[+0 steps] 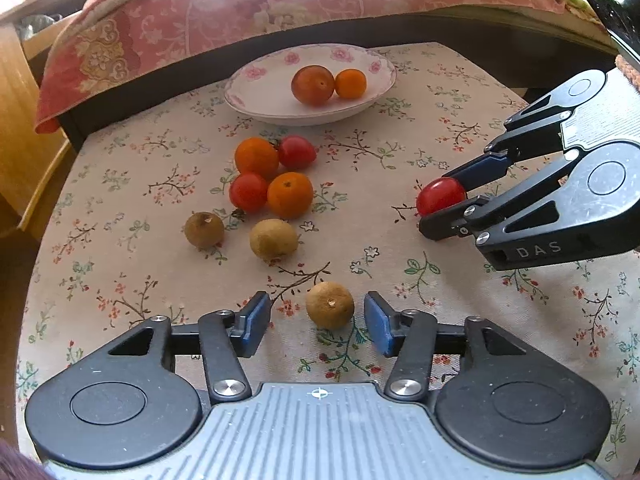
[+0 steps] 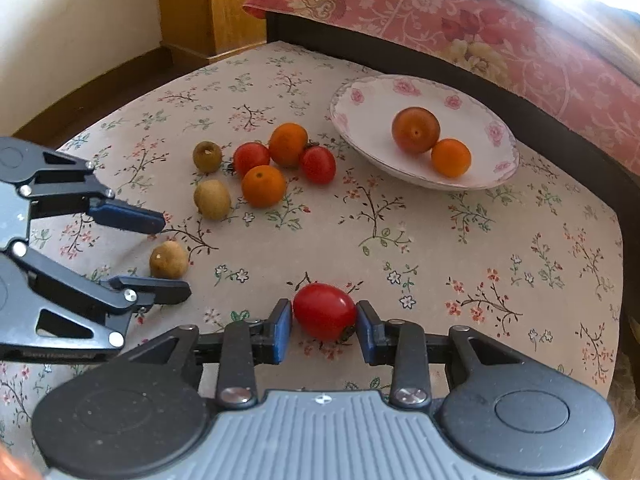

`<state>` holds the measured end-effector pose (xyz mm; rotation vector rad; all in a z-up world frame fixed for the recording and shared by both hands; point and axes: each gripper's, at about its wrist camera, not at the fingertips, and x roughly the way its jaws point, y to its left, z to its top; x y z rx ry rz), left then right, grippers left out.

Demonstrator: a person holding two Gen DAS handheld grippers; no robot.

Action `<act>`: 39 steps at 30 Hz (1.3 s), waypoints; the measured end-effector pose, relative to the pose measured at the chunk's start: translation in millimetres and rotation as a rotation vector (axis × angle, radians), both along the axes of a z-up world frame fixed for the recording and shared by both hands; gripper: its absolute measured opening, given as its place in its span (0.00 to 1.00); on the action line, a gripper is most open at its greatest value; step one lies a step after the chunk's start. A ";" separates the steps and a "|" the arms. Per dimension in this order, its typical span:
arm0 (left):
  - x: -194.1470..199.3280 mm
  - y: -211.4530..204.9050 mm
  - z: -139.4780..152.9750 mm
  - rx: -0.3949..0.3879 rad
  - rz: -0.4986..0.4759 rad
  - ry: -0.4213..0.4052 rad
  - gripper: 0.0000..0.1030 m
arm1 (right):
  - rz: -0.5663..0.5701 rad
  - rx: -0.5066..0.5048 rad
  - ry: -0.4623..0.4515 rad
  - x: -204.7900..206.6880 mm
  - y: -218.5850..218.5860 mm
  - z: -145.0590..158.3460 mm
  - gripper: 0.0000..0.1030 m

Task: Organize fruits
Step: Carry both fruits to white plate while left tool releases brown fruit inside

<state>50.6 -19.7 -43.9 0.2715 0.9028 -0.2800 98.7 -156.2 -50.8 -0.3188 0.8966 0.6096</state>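
My right gripper (image 2: 324, 330) pinches a red tomato (image 2: 325, 311), one blue pad on each side, the fruit low over the floral-clothed counter (image 2: 460, 272); whether it rests on the cloth or is just off it I cannot tell. I take it across its short width, I think because the smooth skin would slip out of a lengthwise hold. My left gripper (image 1: 318, 322) stands spread, its pads on either side of a brown longan-like fruit (image 1: 330, 305) without touching it; the fruit sits on the cloth between them, near my edge of the counter and apart from the other fruit.

The plate (image 1: 256, 98) sits at the far edge against the bed frame, already carrying a dark orange-brown tomato (image 1: 313, 85) and a small orange one (image 1: 350, 83) side by side. That makes me judge it to be the collecting place for tomatoes. The middle cluster still waits: two orange fruits (image 1: 256, 157), two red ones (image 1: 296, 152), packed touching, with two more brown fruits (image 1: 204, 230) just below them.

My guess is that the brown fruits are being grouped apart from the tomatoes, which explains one lying alone here. The sorting looks under halfway done.
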 end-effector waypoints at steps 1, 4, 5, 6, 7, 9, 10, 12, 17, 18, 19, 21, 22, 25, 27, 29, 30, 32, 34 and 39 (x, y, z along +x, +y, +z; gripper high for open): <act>-0.3 -0.5 0.2 -0.001 -0.001 0.000 0.59 | 0.003 0.007 0.005 0.5 -1.5 0.0 0.38; -0.5 -2.7 0.6 -0.004 -0.005 0.003 0.58 | 0.006 0.018 0.010 1.2 -4.4 -0.3 0.40; -0.6 -3.4 0.9 -0.008 -0.004 0.006 0.58 | 0.007 0.024 0.007 1.1 -6.1 0.0 0.40; -0.6 -3.6 0.9 -0.011 -0.004 0.009 0.57 | 0.005 0.029 0.007 1.3 -7.3 0.1 0.40; -0.7 -3.9 1.1 -0.013 -0.001 0.012 0.55 | 0.003 0.032 0.010 2.4 -8.5 0.0 0.41; -0.2 -3.6 1.6 -0.024 0.002 0.021 0.51 | 0.000 0.041 0.015 4.3 -9.9 -0.6 0.41; -0.3 -3.0 1.8 -0.033 0.006 0.027 0.50 | -0.002 0.044 0.019 5.1 -10.2 -0.4 0.41; -0.9 -2.7 2.0 -0.040 0.010 0.033 0.48 | 0.000 0.046 0.018 5.0 -10.5 0.5 0.41; -1.7 -5.5 2.4 -0.049 0.001 0.042 0.36 | -0.007 0.046 0.022 2.6 -8.7 0.8 0.35; -1.6 -6.2 2.6 -0.051 0.000 0.046 0.33 | -0.006 0.032 0.016 1.5 -6.3 1.4 0.35; -1.4 -7.2 2.9 -0.051 -0.001 0.049 0.31 | -0.007 0.024 0.014 1.5 -5.0 1.7 0.35; -0.6 -8.6 3.3 -0.043 -0.005 0.050 0.30 | -0.019 0.028 0.024 3.2 -5.4 2.1 0.35; 0.2 -8.7 3.7 -0.043 -0.004 0.051 0.30 | -0.026 0.032 0.030 4.4 -6.7 2.5 0.35; 2.2 -8.6 3.5 -0.039 0.000 0.053 0.30 | -0.052 0.036 0.032 7.8 -11.4 5.0 0.35; 1.8 -9.0 3.5 -0.036 -0.001 0.053 0.30 | -0.062 0.046 0.032 9.0 -13.5 7.0 0.35; 0.9 -8.7 3.0 -0.034 -0.001 0.051 0.31 | -0.065 0.051 0.032 9.5 -14.3 8.1 0.35; 0.4 -8.4 3.1 -0.034 -0.001 0.051 0.31 | -0.064 0.052 0.033 9.2 -14.2 7.9 0.35; -0.4 -8.9 3.1 -0.032 -0.001 0.053 0.31 | -0.061 0.055 0.040 8.9 -13.3 6.7 0.35; -1.4 -8.1 3.0 -0.035 0.005 0.058 0.32 | -0.061 0.049 0.044 8.4 -12.6 4.9 0.35; -1.4 -8.3 3.3 -0.035 0.016 0.065 0.31 | -0.066 0.048 0.047 8.8 -12.5 5.0 0.35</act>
